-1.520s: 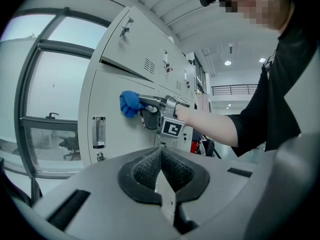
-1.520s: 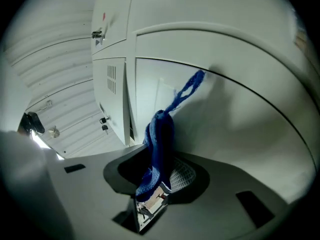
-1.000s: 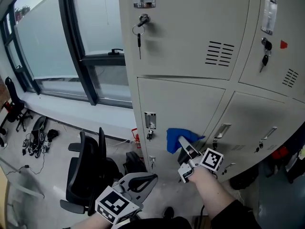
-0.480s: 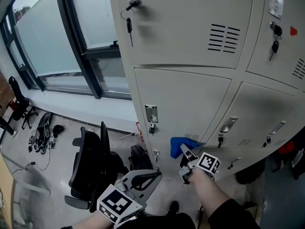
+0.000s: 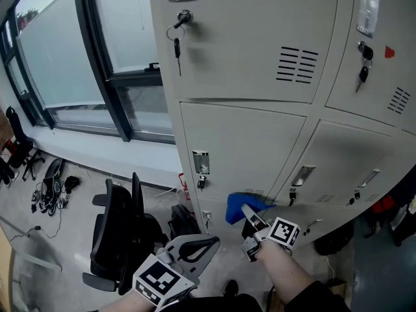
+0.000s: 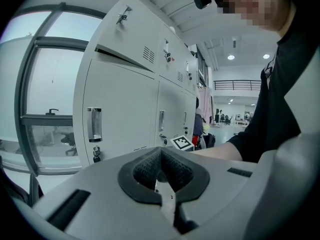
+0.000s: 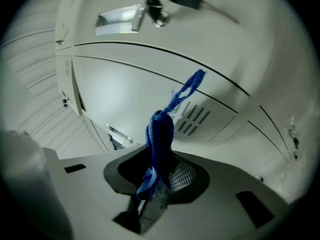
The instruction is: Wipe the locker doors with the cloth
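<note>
- My right gripper [image 5: 249,214] has its jaws closed on the blue cloth [image 5: 238,207]; in the right gripper view the cloth [image 7: 160,134] stands up from between the jaws [image 7: 159,170] as a crumpled bunch, with a thin strip reaching further towards the locker.
- The cloth is at the low part of the beige metal locker door [image 5: 240,142] in the left column, just beside the small vent slots [image 5: 254,192]. I cannot tell if it really presses on the metal.
- My left gripper [image 5: 194,247] is low and near me, well apart from the lockers. In the left gripper view its jaws [image 6: 161,170] are together and nothing is between them.
- The upper door on the left has a key [image 5: 176,47] hanging from its lock.
- To the left of the lockers I see a large window with a dark frame [image 5: 91,57]; a black office chair [image 5: 120,229] stands on the floor below it.
</note>
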